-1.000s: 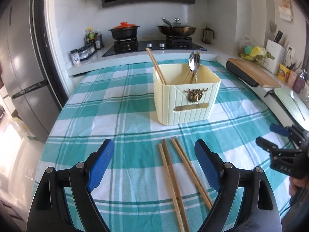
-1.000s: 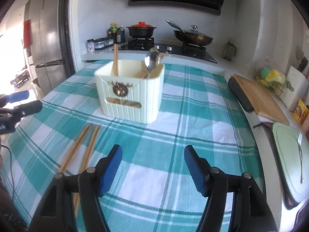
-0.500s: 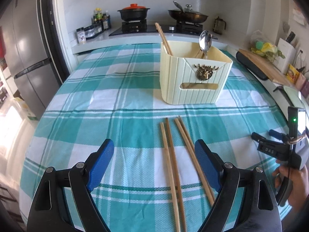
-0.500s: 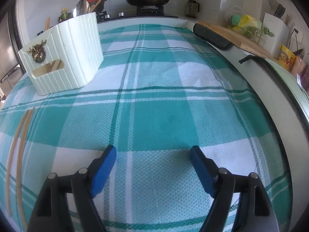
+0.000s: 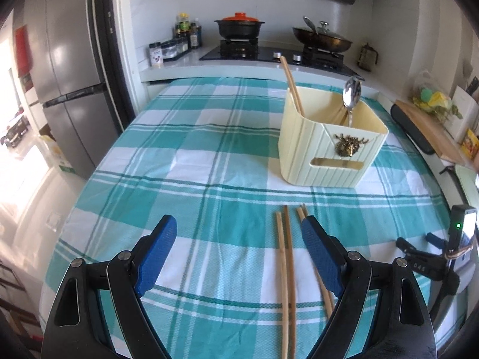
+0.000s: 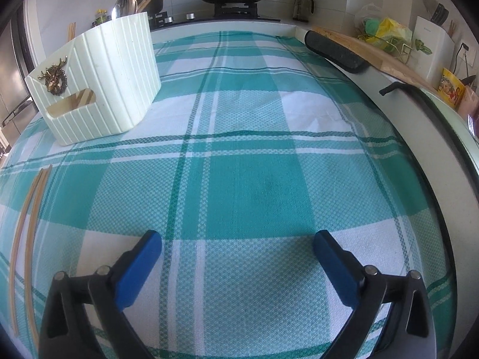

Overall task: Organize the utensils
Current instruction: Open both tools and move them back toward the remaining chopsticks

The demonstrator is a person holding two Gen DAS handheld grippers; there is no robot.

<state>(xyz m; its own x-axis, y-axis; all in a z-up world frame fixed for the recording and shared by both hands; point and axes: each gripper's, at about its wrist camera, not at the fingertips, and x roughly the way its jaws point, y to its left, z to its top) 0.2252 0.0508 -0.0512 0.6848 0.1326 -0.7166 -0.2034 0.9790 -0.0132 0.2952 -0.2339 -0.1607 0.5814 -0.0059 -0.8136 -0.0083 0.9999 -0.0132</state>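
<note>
Chopsticks (image 5: pixel 286 272) lay loose on the checked counter (image 5: pixel 191 161) before the cream holder (image 5: pixel 329 152), partly between the released left hand-held gripper (image 5: pixel 238 252). Right view: right hand-held gripper (image 6: pixel 238 257) was opening over bare cloth, chopsticks (image 6: pixel 28 233) far left, counter edge (image 6: pixel 419 161) close right.

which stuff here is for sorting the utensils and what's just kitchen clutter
For the job: loose chopsticks on the cloth, cream holder, spoon and chopsticks already in it.

Lying about: wok, black pot, spice jars, cutting board.
</note>
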